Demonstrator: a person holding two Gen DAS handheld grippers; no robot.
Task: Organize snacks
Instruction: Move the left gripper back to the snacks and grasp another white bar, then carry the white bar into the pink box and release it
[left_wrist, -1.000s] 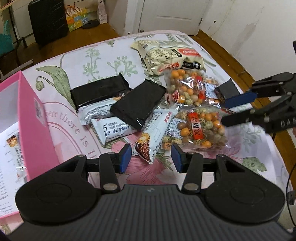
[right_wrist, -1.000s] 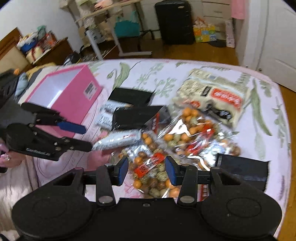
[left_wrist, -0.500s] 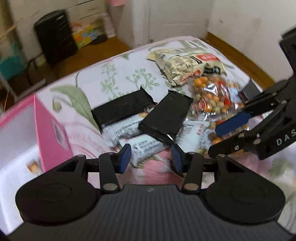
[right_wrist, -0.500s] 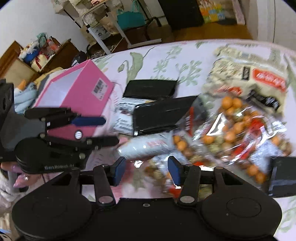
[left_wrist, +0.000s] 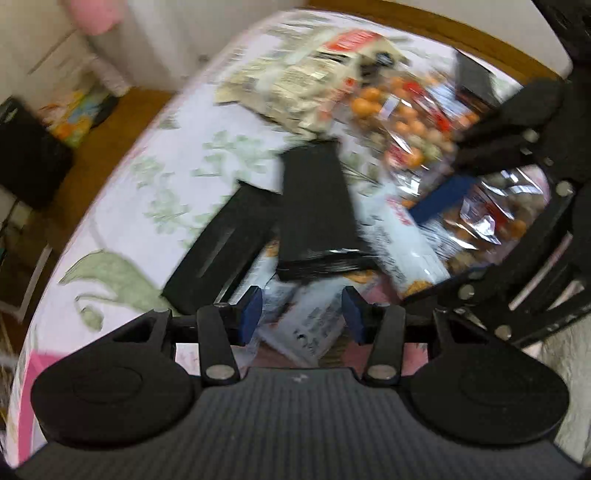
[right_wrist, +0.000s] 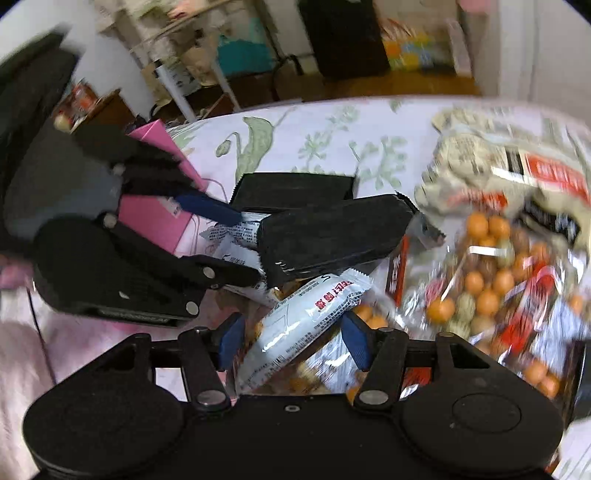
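Observation:
A pile of snacks lies on the floral cloth. My left gripper (left_wrist: 302, 315) is open, low over a white snack bar (left_wrist: 314, 328) that lies between its fingers, just below two black packets (left_wrist: 317, 206). My right gripper (right_wrist: 293, 338) is open around another white snack bar (right_wrist: 306, 317) with red print, its jaws not touching it. The left gripper also shows in the right wrist view (right_wrist: 240, 243), its fingers either side of a white bar under the black packet (right_wrist: 332, 236). Clear bags of orange and green nuts (right_wrist: 491, 280) lie to the right.
A pink box (right_wrist: 155, 206) stands at the left behind the left gripper. A large beige snack bag (right_wrist: 517, 173) lies at the far right. Black suitcase (right_wrist: 343, 37), shelves and wooden floor are beyond the cloth's far edge.
Both grippers have dropped and moved into the pile. The left one swung right over the white bars. The right one came down around the red-printed white bar. Views are motion-blurred.

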